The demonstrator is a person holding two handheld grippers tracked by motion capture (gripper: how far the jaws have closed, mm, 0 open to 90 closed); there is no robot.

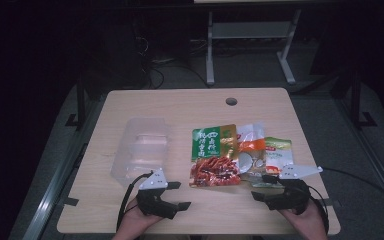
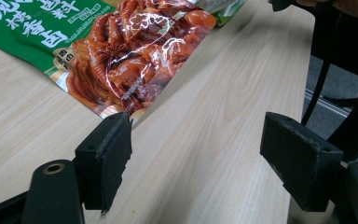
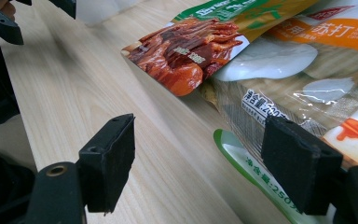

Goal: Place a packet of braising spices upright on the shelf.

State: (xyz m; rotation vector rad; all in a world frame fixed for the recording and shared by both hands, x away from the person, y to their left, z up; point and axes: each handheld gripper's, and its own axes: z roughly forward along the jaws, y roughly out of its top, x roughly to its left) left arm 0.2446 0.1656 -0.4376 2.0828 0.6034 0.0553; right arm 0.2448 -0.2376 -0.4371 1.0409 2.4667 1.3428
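Note:
Three snack packets lie overlapping at the table's middle: a green and red one [image 1: 214, 156], a white and orange one [image 1: 250, 147] and a green and white one [image 1: 278, 152]. My left gripper [image 1: 179, 195] rests near the front edge, just left of the red packet's corner, jaws open and empty. My right gripper [image 1: 263, 187] sits at the front right, open, pointing at the packets' near edge. In the left gripper view the red packet [image 2: 121, 51] lies ahead of the open jaws [image 2: 198, 140]. In the right gripper view the green and white packet [image 3: 251, 172] reaches between the open jaws [image 3: 198, 140], untouched.
A clear plastic container [image 1: 142, 147] stands left of the packets. The wooden table [image 1: 180, 105] has a cable hole [image 1: 231, 101] near its far edge. Beyond the table stands a desk frame on a dark floor. Bare wood stretches between the two grippers.

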